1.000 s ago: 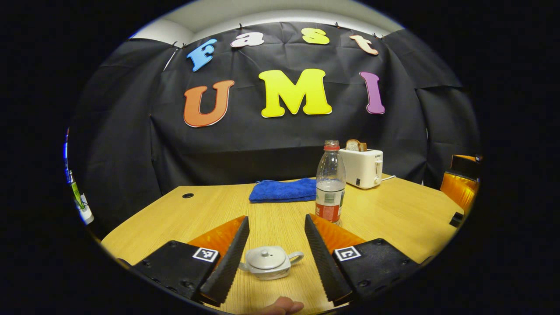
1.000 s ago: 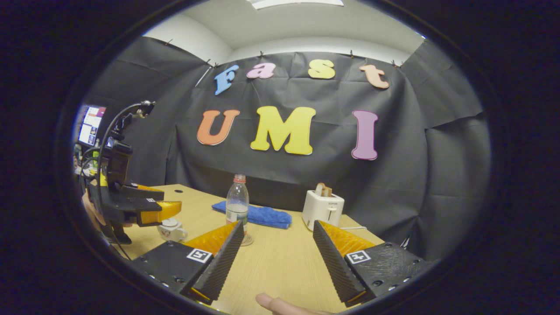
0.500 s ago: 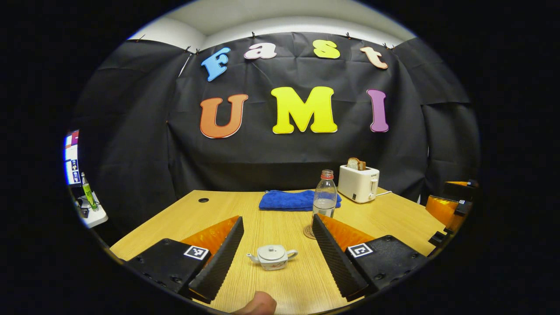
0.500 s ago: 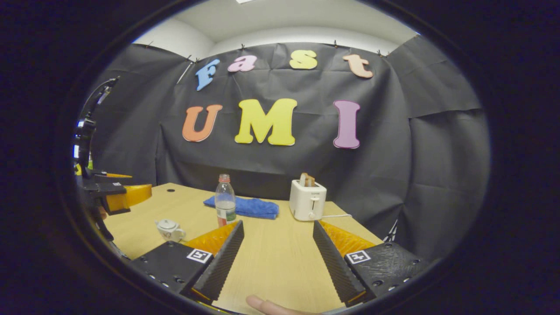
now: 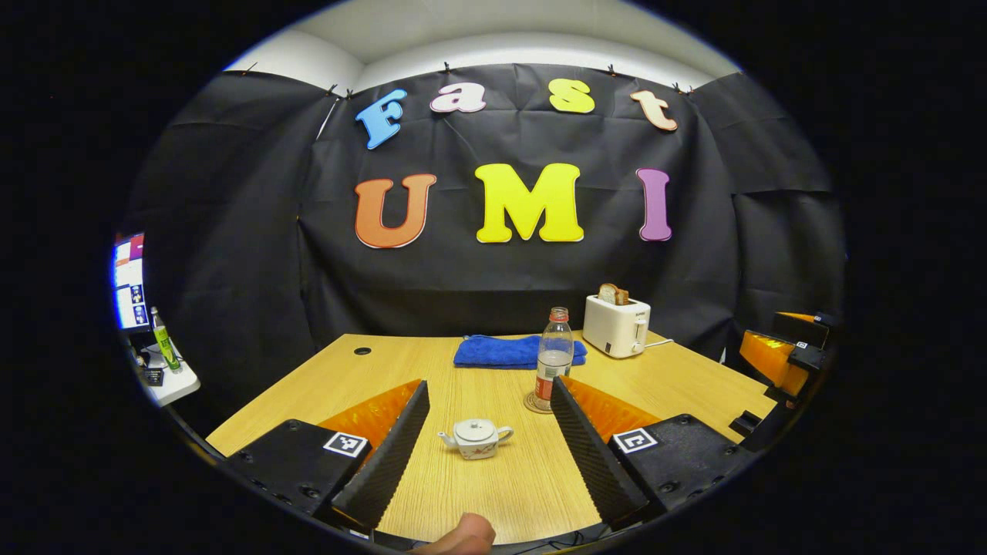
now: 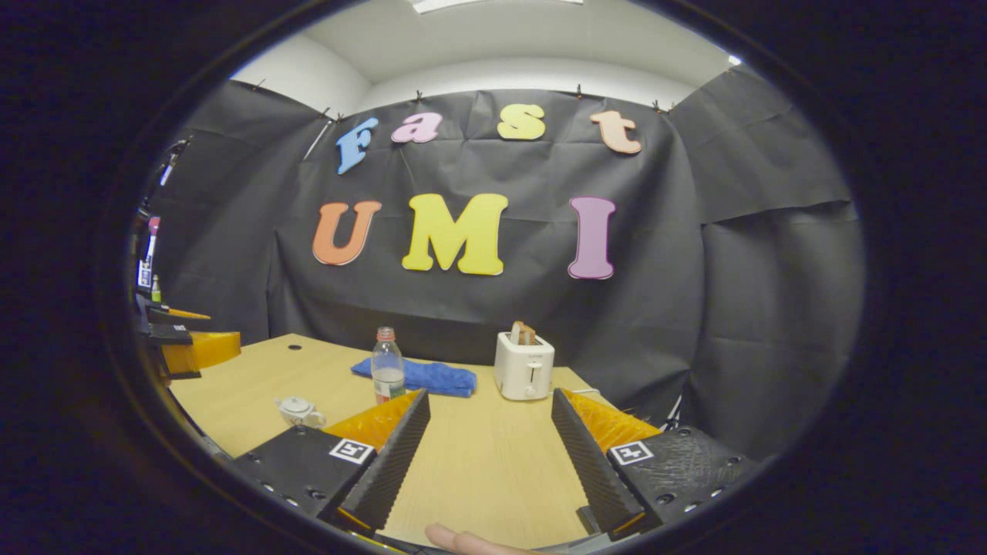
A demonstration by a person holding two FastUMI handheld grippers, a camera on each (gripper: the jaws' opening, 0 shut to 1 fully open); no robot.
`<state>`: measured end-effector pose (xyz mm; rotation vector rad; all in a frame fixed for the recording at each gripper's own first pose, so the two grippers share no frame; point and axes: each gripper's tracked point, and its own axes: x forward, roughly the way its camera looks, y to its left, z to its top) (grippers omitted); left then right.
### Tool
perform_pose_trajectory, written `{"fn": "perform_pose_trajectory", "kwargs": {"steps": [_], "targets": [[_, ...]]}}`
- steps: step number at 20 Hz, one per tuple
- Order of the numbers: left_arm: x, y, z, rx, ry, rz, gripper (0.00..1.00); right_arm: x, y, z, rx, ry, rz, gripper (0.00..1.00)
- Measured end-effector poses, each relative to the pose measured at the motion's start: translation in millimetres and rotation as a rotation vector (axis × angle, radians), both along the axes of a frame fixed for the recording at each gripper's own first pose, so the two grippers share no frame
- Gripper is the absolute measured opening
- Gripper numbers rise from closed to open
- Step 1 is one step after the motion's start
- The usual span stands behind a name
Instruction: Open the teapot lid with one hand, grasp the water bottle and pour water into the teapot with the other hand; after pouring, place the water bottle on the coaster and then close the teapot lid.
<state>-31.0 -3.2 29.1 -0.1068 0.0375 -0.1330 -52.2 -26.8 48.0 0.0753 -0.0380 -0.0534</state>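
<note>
Holding both tools above the near edge of the wooden table [image 5: 324, 385], I keep my left gripper [image 5: 487, 432] spread wide with nothing between its fingers. Seen past them in the left gripper view, the small white teapot [image 5: 476, 438] sits on the bare tabletop with its lid [image 5: 475, 428] on, spout to the left and handle to the right. Just behind and right of it the water bottle [image 5: 552, 358] stands upright on the round coaster [image 5: 530, 404], capped. Behind the bottle lies a folded blue cloth [image 5: 501, 351], and right of that a white toaster [image 5: 617, 326] with bread in its slots. My right gripper [image 6: 490, 451] is likewise spread and empty, over bare wood well to the right of the teapot [image 6: 297, 411] and bottle [image 6: 386, 375].
</note>
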Motion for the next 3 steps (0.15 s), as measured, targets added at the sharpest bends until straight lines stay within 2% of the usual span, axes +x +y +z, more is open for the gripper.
{"fn": "perform_pose_trajectory", "kwargs": {"steps": [2, 3], "targets": [[-3.2, 2.7, 3.5, 0.013, -0.012, 0.014, 0.99, -1.0, 0.6, 0.8, -0.006, 0.002, 0.000, 0.95], [-3.9, 2.1, 4.4, 0.014, -0.016, 0.012, 0.99, -2.2, 1.5, -1.2, -0.008, 0.003, 0.001, 0.98]]}}
